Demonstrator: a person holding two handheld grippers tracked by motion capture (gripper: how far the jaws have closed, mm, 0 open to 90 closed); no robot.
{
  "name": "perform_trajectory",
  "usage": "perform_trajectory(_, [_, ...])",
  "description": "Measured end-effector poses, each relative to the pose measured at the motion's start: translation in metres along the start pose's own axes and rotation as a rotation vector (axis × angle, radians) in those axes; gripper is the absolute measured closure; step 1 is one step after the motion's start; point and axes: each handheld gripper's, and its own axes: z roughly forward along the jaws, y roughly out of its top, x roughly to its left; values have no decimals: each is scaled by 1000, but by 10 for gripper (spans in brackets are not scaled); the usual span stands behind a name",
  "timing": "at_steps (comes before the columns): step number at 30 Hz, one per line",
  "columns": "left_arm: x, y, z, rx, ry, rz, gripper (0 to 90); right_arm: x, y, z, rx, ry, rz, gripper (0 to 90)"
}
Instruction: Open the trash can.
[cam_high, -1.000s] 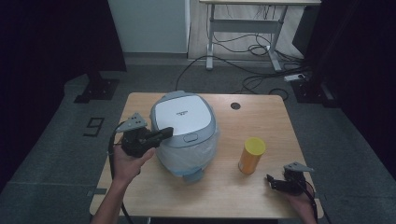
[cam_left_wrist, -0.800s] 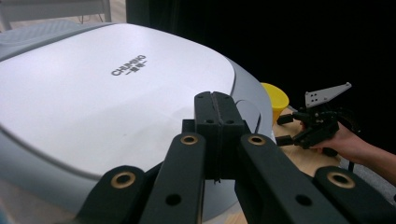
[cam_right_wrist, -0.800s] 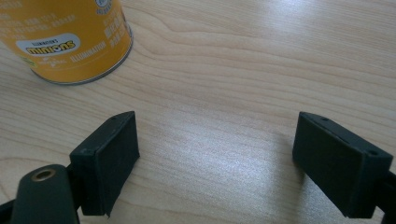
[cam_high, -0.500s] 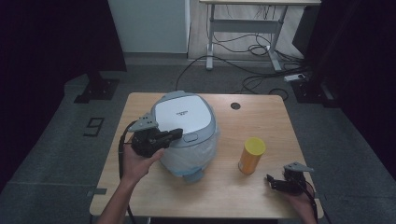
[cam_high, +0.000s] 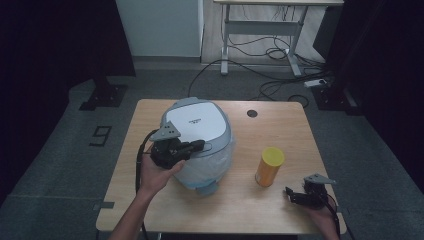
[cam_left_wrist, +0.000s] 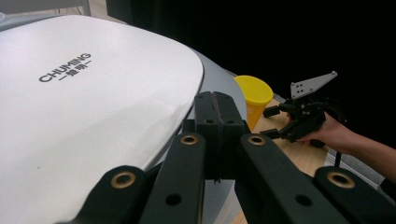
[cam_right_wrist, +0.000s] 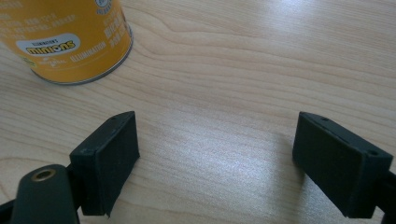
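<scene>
Two hand-held grippers over a wooden tabletop (cam_high: 280, 130). Left gripper (cam_high: 197, 145), jaws pressed together on nothing, lies against the front left edge of the white lid of a grey rice cooker (cam_high: 196, 122), which stands left of the tabletop's centre. Right gripper (cam_high: 291, 195), jaws spread apart and empty, rests near the front right corner. Yellow canister (cam_high: 269, 166) with a yellow lid stands upright between the rice cooker and the right gripper, apart from both.

One rice cooker (cam_high: 197, 137), one yellow can (cam_high: 269, 166), two grippers.
</scene>
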Motion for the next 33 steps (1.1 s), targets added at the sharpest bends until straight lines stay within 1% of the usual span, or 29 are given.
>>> perform_trajectory(10, [1, -1, 2, -4, -11, -6, 900, 0, 0, 0, 0, 0, 0, 140])
perform_trajectory(19, [-1, -2, 3, -3, -10, 3, 900, 0, 0, 0, 0, 0, 0, 140])
perform_trajectory(33, [0, -2, 2, -11, -12, -1, 900, 0, 0, 0, 0, 0, 0, 140])
